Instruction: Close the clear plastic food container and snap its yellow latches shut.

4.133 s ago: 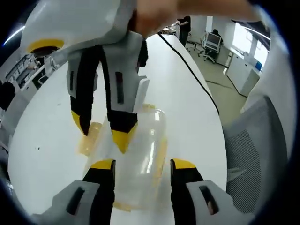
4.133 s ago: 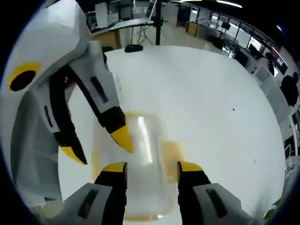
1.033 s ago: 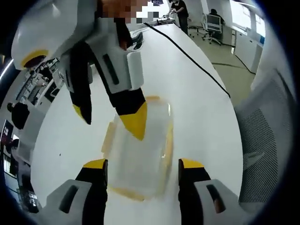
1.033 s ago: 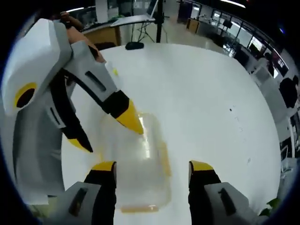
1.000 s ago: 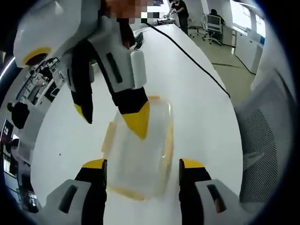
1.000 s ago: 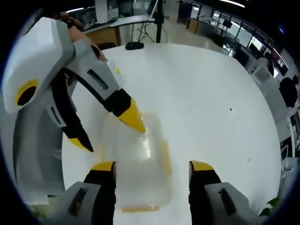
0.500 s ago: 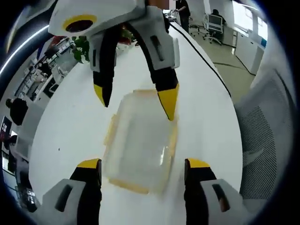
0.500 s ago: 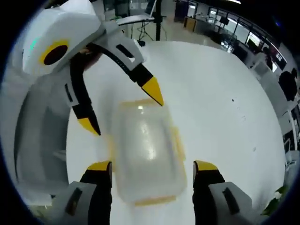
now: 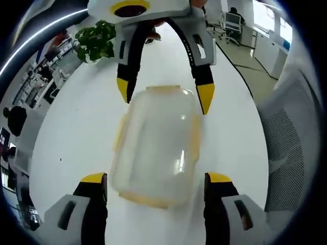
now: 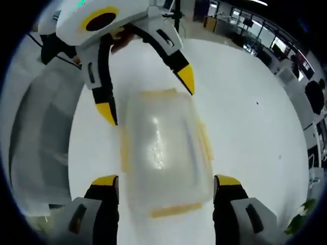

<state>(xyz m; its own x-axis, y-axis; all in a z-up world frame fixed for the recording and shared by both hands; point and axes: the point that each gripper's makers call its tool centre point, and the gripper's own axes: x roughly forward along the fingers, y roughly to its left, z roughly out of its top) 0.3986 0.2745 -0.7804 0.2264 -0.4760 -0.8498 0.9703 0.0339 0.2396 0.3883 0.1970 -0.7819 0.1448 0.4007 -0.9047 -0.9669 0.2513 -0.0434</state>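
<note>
Clear plastic container [image 9: 156,143] with lid on sits on white table [image 9: 76,138], yellow latches [image 9: 120,133] along its sides. Left gripper [image 9: 155,179] spread wide at the near end, jaws either side of container, gripping nothing. Right gripper [image 9: 164,94] wide open at the far end, tips flanking it. Right gripper view: container [image 10: 162,153] lies between right gripper [image 10: 166,182] and left gripper [image 10: 148,97], both agape and empty.
</note>
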